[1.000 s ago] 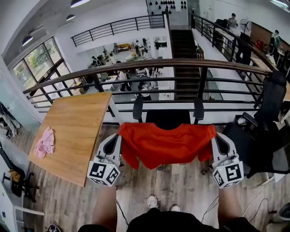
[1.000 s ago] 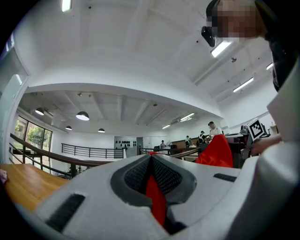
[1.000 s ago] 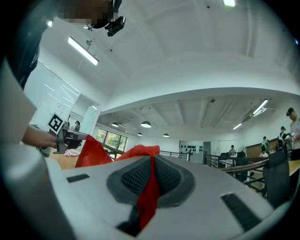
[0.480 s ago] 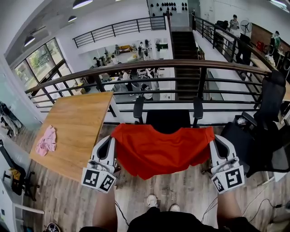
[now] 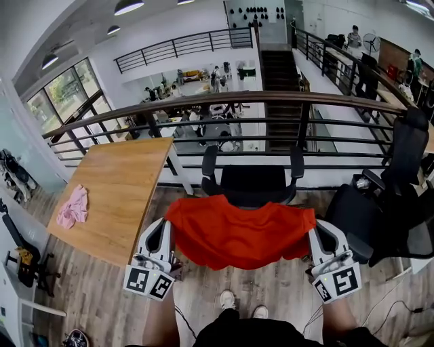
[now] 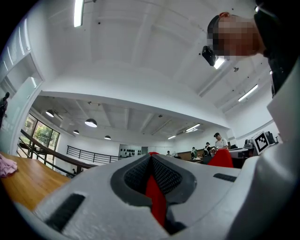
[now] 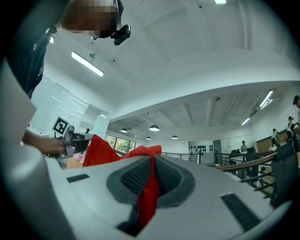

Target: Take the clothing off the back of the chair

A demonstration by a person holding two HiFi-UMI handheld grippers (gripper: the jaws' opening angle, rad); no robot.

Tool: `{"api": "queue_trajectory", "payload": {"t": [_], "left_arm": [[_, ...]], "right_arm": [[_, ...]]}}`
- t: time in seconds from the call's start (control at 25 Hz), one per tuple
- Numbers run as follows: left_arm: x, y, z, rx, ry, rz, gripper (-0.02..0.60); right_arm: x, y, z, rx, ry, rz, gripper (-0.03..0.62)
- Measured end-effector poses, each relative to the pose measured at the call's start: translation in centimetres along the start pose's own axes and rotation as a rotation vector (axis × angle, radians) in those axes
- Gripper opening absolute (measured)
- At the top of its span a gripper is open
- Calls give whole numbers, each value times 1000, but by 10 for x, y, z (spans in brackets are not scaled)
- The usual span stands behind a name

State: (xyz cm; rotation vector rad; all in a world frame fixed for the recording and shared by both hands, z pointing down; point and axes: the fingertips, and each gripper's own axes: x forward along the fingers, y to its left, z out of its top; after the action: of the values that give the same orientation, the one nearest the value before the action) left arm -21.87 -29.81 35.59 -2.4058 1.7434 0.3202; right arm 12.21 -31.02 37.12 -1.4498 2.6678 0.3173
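Both ends of clothing (image 5: 241,234) clamped — left tool (image 5: 167,225); right tool (image 5: 313,229).

Open-plan office on an upper gallery. A dark metal railing (image 5: 224,101) edges the wood floor. Beyond it lies a lower level (image 5: 203,88) with people at work, and a staircase (image 5: 274,68) rises past it. On the near side of the railing stand a wooden table (image 5: 115,196) and a black swivel chair (image 5: 251,181). Large windows (image 5: 64,95) sit left of the railing, with round ceiling lamps (image 5: 129,7) above it.

Head view downward; shared red clothing (image 5: 239,232)
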Motion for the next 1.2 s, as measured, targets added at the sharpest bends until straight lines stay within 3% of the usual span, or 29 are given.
{"api": "queue_trajectory", "payload": {"t": [0.24, 0.68, 1.2], "left_arm": [[-24, -12, -22, -19, 47, 20, 18], [-56, -25, -96, -93, 180, 41, 18], [-63, -40, -135, -82, 247, 38, 18]], "right_arm": [[-15, 10, -14, 17, 19, 26, 21], [-33, 30, -70, 70, 127, 52, 21], [-31, 37, -99, 41, 183, 73, 18]]}}
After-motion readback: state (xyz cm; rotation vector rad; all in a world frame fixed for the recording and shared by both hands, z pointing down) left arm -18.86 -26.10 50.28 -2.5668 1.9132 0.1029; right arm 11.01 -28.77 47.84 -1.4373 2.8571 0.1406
